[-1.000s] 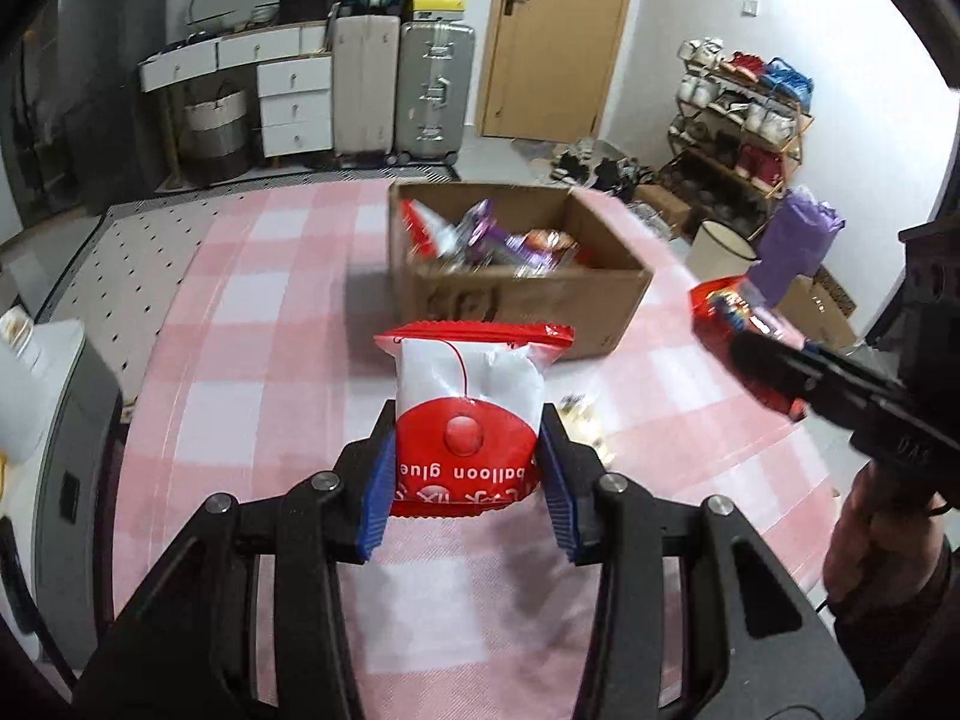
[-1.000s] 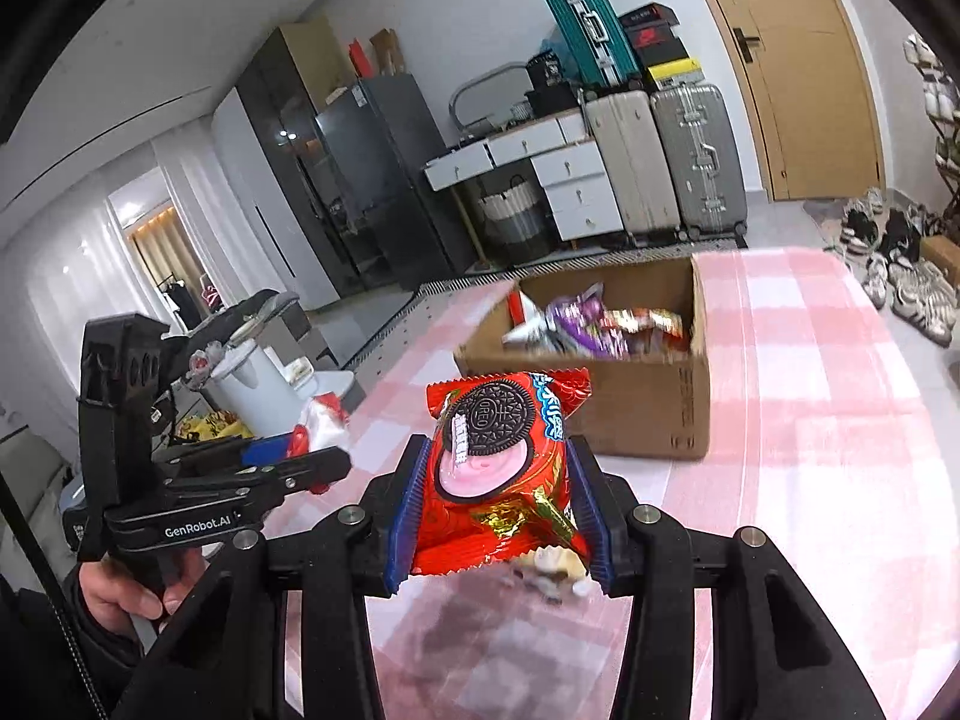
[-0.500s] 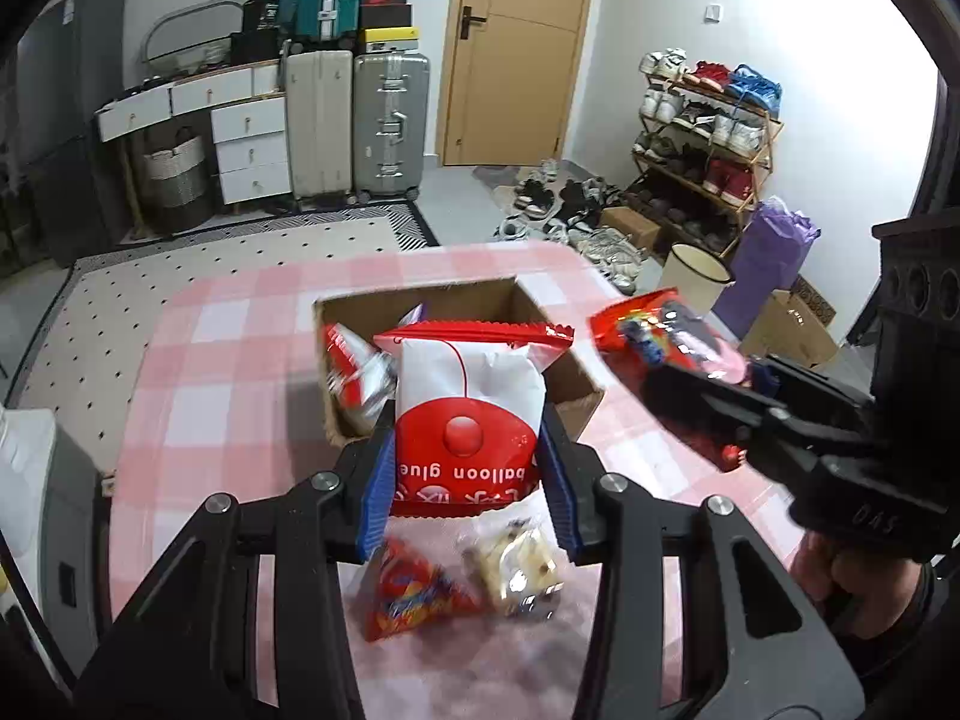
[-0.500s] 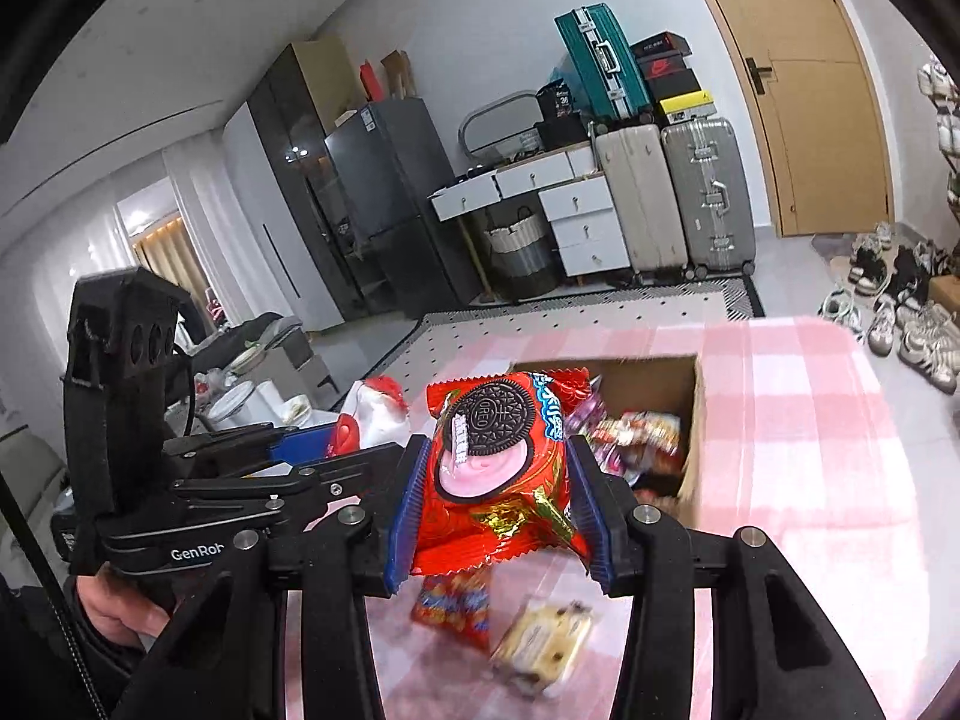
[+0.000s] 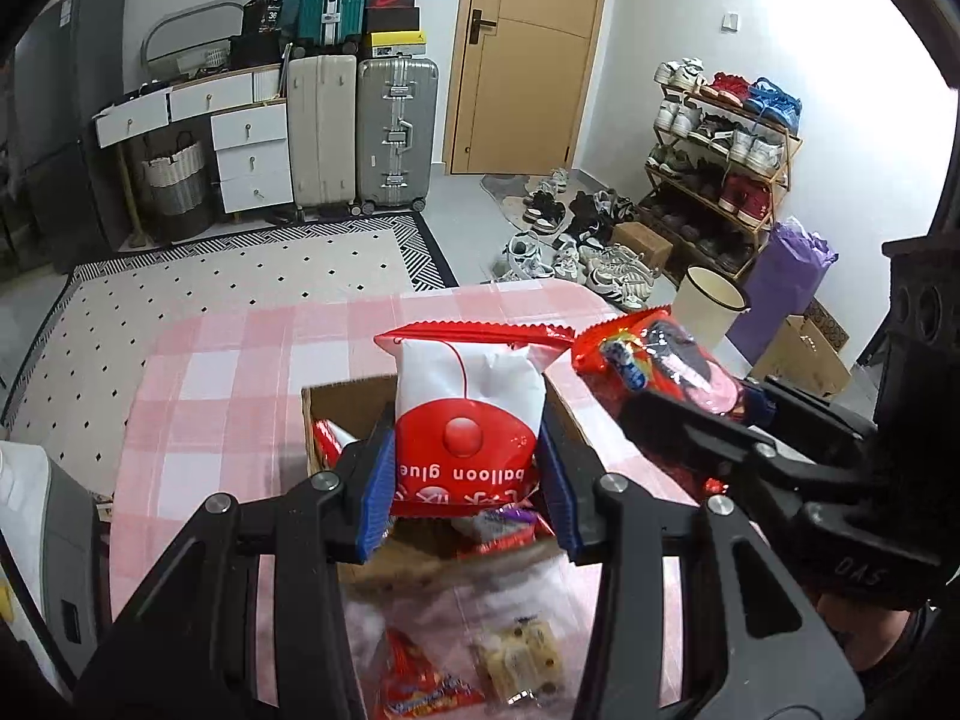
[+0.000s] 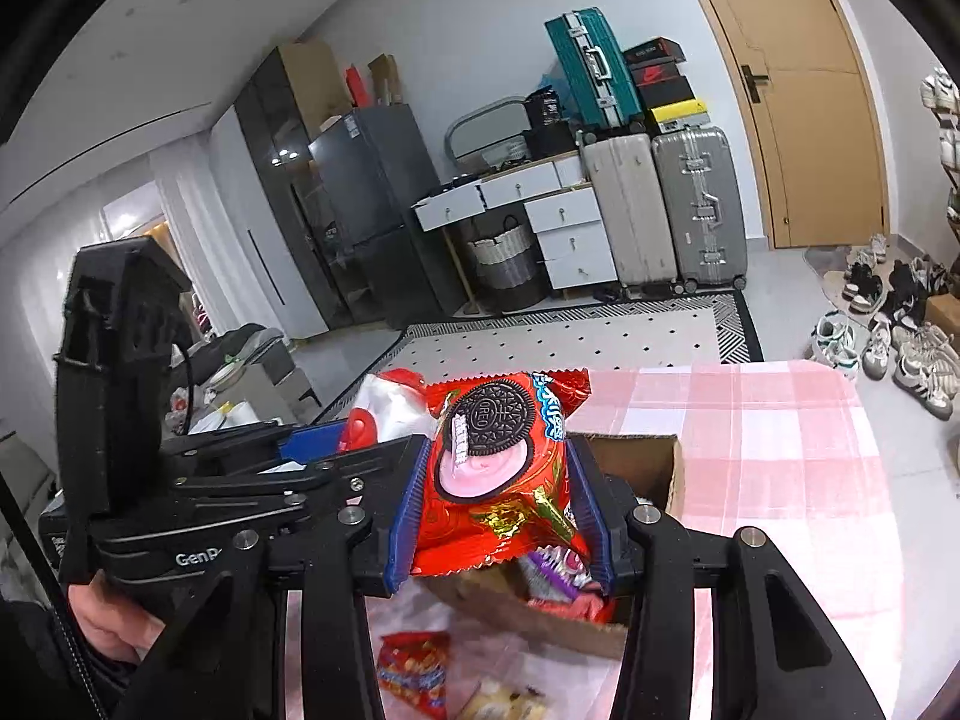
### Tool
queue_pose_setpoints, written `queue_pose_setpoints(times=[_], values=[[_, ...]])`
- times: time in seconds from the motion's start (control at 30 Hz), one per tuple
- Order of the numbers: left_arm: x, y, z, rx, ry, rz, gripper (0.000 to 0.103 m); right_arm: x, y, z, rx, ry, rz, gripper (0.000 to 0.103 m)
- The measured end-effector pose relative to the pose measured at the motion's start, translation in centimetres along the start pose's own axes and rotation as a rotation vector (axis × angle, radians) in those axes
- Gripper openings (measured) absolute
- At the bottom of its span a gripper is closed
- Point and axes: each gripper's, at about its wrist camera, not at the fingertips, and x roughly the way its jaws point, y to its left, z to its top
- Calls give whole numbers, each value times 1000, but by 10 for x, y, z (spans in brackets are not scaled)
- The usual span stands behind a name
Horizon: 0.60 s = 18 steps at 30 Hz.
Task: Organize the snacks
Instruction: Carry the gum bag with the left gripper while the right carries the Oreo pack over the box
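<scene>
Left wrist view: the left gripper clamps a red-and-white packet between its blue pads, held above the open cardboard box. The right gripper grips a red Oreo packet, also above the box. Two loose snacks lie on the pink checked tablecloth just before the box.

**Reds on a pink check**

My left gripper had blue pads and black arms, and held a white and red packet. My right gripper matched it, around a red Oreo pack showing a black biscuit on pink. The tablecloth was pink-and-white check, the box plain brown, the rug cream with black diamonds.
</scene>
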Motion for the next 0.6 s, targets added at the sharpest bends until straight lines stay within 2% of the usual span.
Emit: queue_pose_setpoints(times=[0.27,0.6], values=[[50,16,20,-28,53,-21,40,36,-19,15,3,39,-26,45],[102,32,16,-18,106,-15,40,77,-37,12,17,91,-45,45]])
